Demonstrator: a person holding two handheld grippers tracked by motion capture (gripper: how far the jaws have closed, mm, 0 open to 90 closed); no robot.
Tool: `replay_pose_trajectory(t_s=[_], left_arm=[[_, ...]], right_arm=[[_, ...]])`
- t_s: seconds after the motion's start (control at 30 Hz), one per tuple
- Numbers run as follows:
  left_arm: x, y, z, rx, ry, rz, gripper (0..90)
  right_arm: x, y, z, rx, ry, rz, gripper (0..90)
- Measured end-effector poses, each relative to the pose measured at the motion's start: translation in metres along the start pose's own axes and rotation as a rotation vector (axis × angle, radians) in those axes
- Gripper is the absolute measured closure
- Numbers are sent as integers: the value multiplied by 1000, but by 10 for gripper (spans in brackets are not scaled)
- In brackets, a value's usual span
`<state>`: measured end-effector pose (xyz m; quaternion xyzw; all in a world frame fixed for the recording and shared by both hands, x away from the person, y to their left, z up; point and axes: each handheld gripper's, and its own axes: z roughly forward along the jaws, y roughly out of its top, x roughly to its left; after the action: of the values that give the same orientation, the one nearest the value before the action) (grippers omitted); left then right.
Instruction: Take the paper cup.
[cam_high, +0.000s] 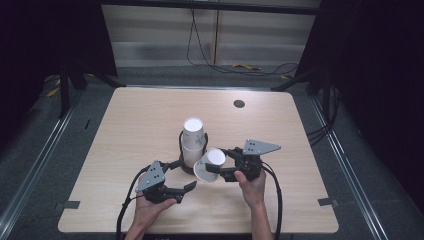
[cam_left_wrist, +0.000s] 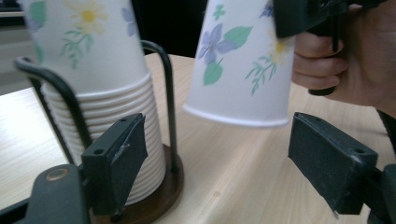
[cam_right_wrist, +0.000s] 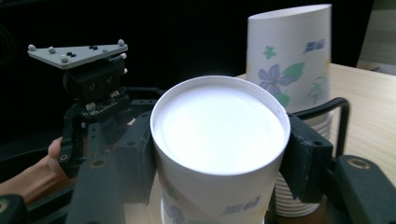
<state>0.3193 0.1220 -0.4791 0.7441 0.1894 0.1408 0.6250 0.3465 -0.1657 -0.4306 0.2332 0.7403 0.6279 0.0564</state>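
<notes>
Right tool (cam_high: 221, 169): jaws clamped on the flanks of a single paper cup (cam_high: 209, 164), base end toward the camera in the right gripper view; cup held inverted and tilted, just right of the stack, its rim clear of the surface

Left tool (cam_high: 186, 188): jaws spread wide, nothing between them; sits near-left of the holder, aimed at its base

Cup stack (cam_high: 193, 142): inverted floral cups nested on a dark round base, wire holder (cam_left_wrist: 163, 93) looping around them; stands mid-surface

Surface (cam_high: 135, 120): pale wood; small dark disc (cam_high: 239, 104) at far right, well apart from the work

Step, as judged: one cup taken off the stack, being carried away

Risk, crush: thin paper wall may buckle if the right jaws squeeze harder

Risk, slip: grip is on a taper; tilt could let the cup slide out

Risk, knock: held cup hangs close to the stack; a sideways swing could tip the holder, since the left tool braces nothing
</notes>
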Motion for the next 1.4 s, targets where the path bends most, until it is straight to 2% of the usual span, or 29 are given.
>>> replay_pose_trajectory(t_s=[0.17,0.37,0.47,0.6,0.77,0.93,1.07,1.1,1.13,1.17,1.23,1.27,1.4], left_arm=[[-3,3,5,-6,-26,8,190],[-5,3,10,5,-35,24,170],[-4,2,14,-5,-59,1,174],[-2,1,17,-19,-72,-10,219],[-2,-1,21,-5,-77,-3,216],[-1,-3,21,-26,-80,-30,228],[-1,-4,21,-19,-88,-27,230],[-2,-4,22,-26,-76,-27,230],[-1,-4,22,-31,-94,-28,230],[-2,-4,22,-35,-79,-29,231],[-2,-4,22,-35,-78,-26,241],[-2,-4,22,-36,-96,-21,253],[-2,-4,21,-32,-101,-17,273]], right_arm=[[3,0,6,6,20,-8,364],[4,-1,10,10,43,-8,364],[6,-3,13,17,56,-7,364],[6,-6,17,18,67,7,364],[7,-8,21,15,79,10,364],[8,-8,24,6,88,12,364],[9,-8,25,10,95,12,364],[9,-8,25,9,100,13,364],[9,-8,25,9,100,14,364],[9,-8,25,8,101,13,364],[8,-8,24,5,101,14,363],[8,-8,24,6,102,15,361],[8,-8,23,1,105,13,357]])
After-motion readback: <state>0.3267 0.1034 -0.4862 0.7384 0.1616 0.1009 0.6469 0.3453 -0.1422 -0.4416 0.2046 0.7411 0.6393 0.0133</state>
